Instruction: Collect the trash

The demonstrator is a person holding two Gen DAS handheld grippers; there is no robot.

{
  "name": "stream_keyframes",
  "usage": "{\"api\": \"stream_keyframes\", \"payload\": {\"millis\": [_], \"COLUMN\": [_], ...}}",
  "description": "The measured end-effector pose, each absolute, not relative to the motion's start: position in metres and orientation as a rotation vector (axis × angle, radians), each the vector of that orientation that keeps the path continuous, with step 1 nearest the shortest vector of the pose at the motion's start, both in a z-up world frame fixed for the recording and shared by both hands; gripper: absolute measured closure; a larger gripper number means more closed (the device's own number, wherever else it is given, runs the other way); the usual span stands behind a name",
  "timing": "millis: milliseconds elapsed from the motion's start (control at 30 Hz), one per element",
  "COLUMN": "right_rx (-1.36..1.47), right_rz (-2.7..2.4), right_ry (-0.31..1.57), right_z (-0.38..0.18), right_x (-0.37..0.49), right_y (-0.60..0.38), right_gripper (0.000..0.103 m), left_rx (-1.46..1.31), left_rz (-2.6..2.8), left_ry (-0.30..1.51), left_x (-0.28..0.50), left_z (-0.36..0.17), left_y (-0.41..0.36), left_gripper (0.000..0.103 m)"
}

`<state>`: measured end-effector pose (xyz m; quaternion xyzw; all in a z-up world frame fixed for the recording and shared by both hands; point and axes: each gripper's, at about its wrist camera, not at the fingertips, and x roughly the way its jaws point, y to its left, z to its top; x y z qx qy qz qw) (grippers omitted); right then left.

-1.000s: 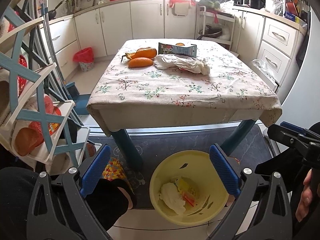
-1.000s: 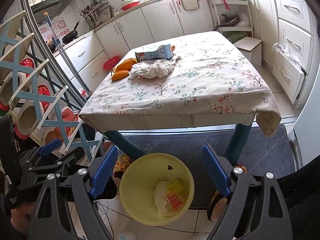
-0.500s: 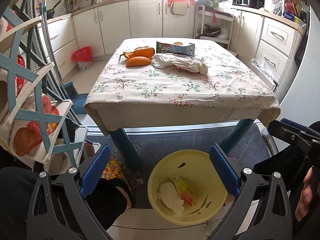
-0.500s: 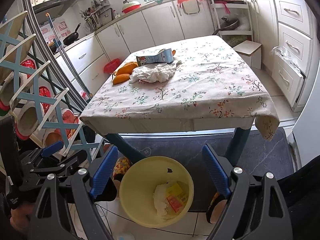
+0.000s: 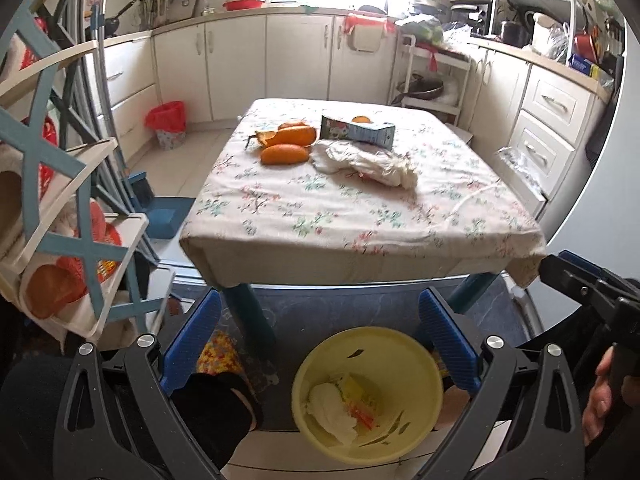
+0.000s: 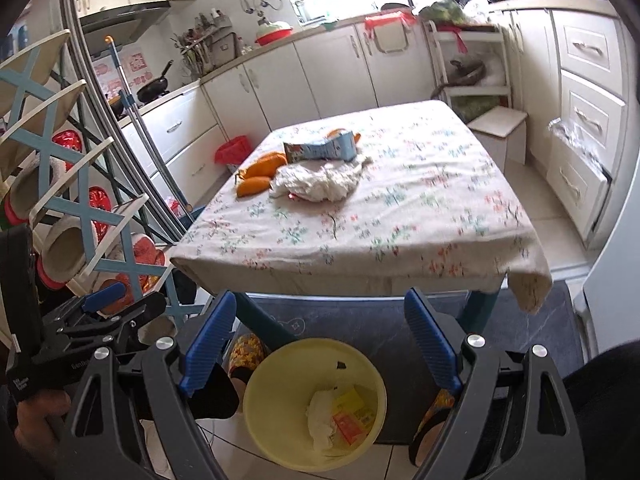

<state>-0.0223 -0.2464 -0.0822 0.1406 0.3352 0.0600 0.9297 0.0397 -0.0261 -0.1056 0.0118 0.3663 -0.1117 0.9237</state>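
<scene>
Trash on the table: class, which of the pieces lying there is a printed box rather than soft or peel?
The blue carton, lying on its side behind the crumpled white tissue; the orange peels lie to its left.

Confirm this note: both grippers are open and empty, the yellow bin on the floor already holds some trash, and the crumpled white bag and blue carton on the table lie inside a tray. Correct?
Not quite. The crumpled white bag and blue carton lie straight on the flowered tablecloth, not in a tray, as both wrist views show. The rest holds: the left gripper and right gripper are open and empty, and the yellow bin holds trash.
</scene>
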Motion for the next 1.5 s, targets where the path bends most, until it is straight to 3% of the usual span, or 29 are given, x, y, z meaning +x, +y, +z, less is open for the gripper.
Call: {"api": "stream_keyframes", "payload": {"millis": [500, 1500], "right_rx": [0.186, 0.335], "right_rz": [0.164, 0.187], "right_ry": [0.656, 0.830], "right_z": [-0.055, -0.091], "right_x": [0.044, 0.173], "right_y": [-0.247, -0.263], "right_gripper": [0.020, 0.020], "left_rx": [0.046, 0.022], "left_rz": [-0.253, -0.227], "left_ry": [0.727, 0.835], "left_x": [0.110, 0.268], "left_z": [-0.075, -0.112], "left_y": [-0.020, -0.039], "left_gripper": [0.008, 0.008]}}
